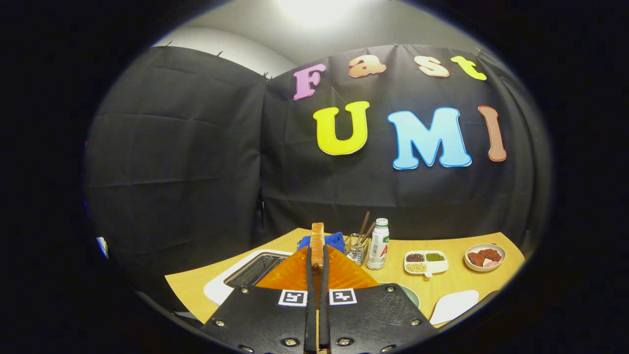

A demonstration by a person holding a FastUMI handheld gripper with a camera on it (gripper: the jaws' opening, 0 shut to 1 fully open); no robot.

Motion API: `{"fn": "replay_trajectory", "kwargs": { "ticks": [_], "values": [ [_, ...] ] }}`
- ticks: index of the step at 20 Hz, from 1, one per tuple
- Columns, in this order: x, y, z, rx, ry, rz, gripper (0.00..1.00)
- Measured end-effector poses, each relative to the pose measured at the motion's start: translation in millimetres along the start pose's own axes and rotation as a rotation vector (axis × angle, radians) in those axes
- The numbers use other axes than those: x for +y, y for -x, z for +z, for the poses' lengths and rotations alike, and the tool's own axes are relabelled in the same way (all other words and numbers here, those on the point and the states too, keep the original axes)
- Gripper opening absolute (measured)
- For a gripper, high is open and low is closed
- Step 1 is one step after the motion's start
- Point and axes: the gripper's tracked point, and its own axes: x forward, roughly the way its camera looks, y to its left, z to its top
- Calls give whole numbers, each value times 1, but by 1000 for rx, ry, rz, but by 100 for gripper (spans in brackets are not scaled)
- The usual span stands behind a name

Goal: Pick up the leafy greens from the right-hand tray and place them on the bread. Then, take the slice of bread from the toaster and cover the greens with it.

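Observation:
A slice of toasted bread stands edge-on and upright, sticking out just past my fingertips. My gripper is shut on it, with both fingers pressed against its flat sides. The white toaster with its dark slot sits on the wooden table below and to the left of the fingers, and the bread is held well above it. The rim of a greenish plate peeks out beside the right finger. Whatever lies on that plate is hidden behind the gripper body.
Beyond the fingers lie a blue cloth, a wire holder with chopsticks and a white bottle with a green cap. Further right stand a divided dish of beans and a bowl of reddish food. A white tray corner sits near right.

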Motion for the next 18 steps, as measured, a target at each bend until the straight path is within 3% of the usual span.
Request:
{"fn": "replay_trajectory", "kwargs": {
  "ticks": [9, 18],
  "values": [
    [-53, -2, -27, 42, 20, -113, 2],
    [-77, -15, -67, 111, -22, -142, 2]
  ]
}}
